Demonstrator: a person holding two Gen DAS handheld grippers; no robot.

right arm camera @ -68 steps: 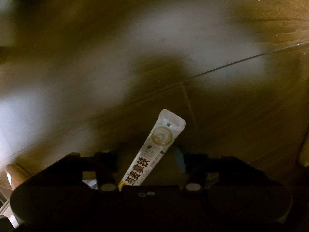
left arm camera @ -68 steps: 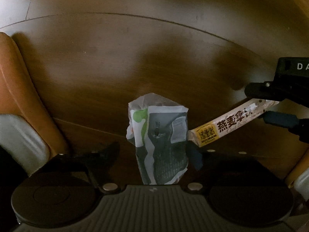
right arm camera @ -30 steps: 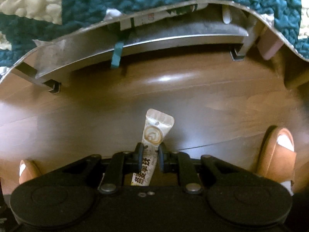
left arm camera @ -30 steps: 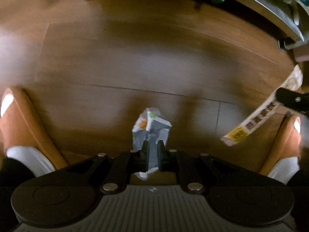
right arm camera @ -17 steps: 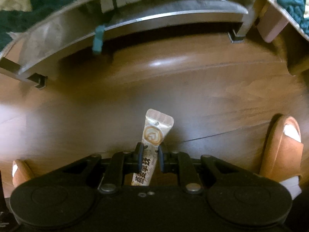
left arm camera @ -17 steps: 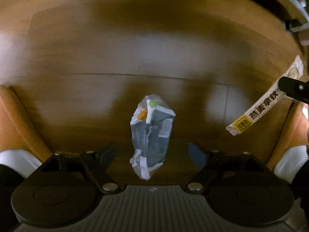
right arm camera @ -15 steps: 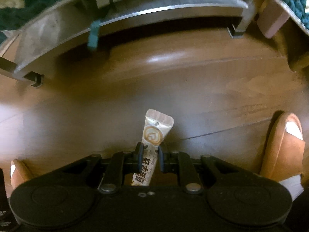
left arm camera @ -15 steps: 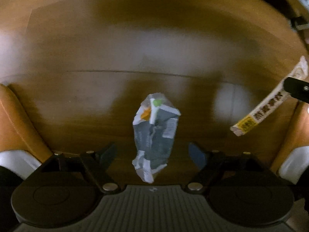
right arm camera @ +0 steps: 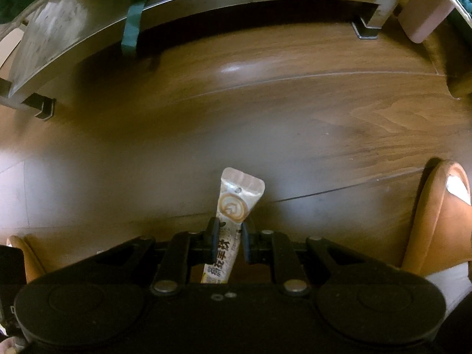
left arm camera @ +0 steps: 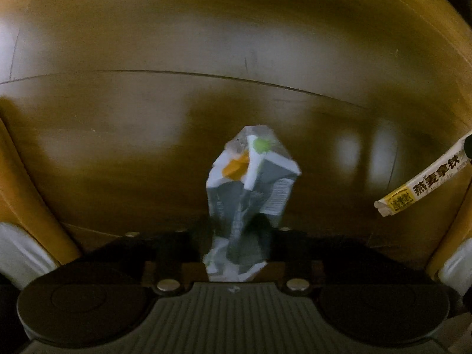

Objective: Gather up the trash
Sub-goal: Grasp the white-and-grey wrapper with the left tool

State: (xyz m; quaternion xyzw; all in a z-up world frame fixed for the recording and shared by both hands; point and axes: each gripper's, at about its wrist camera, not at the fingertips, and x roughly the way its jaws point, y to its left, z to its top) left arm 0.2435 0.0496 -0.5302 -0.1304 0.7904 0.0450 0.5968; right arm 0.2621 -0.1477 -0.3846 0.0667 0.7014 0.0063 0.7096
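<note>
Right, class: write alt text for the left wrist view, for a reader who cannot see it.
A crumpled grey-and-white wrapper sits between the closing jaws of the left hand-held gripper, above a wooden floor. At the right edge hangs a coffee stick sachet; orange slippers flank the frame.

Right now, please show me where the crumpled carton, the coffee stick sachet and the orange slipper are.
crumpled carton [left arm camera: 250,183], left wrist view, its grey side panel.
coffee stick sachet [right arm camera: 233,203], right wrist view, its printed latte swirl.
orange slipper [right arm camera: 433,218], right wrist view, its upper.

The left gripper [left arm camera: 236,236], wide apart half a second ago, is closing around the crumpled wrapper [left arm camera: 250,188].
</note>
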